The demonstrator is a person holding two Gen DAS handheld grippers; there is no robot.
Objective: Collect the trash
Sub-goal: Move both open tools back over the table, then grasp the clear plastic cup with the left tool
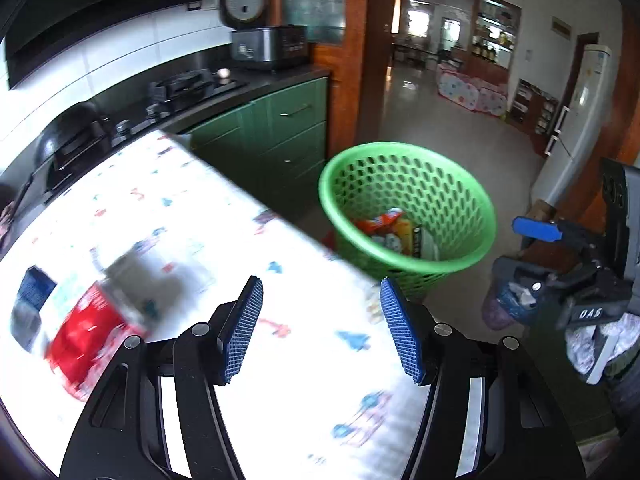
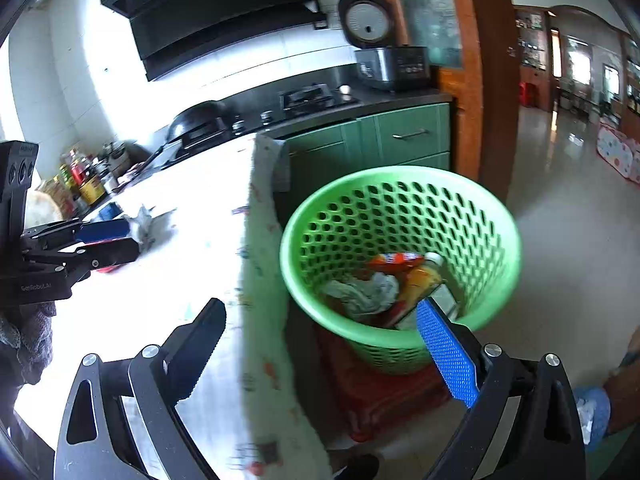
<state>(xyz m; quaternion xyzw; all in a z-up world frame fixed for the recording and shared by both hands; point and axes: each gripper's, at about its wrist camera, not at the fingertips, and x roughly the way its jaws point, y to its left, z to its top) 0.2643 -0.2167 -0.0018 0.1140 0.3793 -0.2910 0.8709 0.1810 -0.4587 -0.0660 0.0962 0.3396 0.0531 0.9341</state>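
My left gripper (image 1: 320,308) hangs open over the table's patterned cloth (image 1: 200,208), with nothing between its blue pads (image 1: 242,328). A blurred red and silver packet (image 1: 88,328) lies on the cloth to its left, beside a blue and grey item (image 1: 32,296). The green perforated basket (image 1: 408,208) stands past the table edge and holds wrappers and crumpled paper. My right gripper (image 2: 320,332) is open and bare, straddling the table edge, with the basket (image 2: 400,260) just ahead of its right finger. In the right wrist view the left gripper (image 2: 108,240) sits near a crumpled silver wrapper (image 2: 146,222).
A dark counter with a gas stove (image 2: 316,98), a wok (image 2: 200,118) and a rice cooker (image 2: 384,60) runs behind the table above green cabinets (image 1: 288,128). Bottles (image 2: 80,180) crowd the far left. The basket rests on a red stool (image 2: 384,396). Tiled floor (image 1: 440,120) lies beyond.
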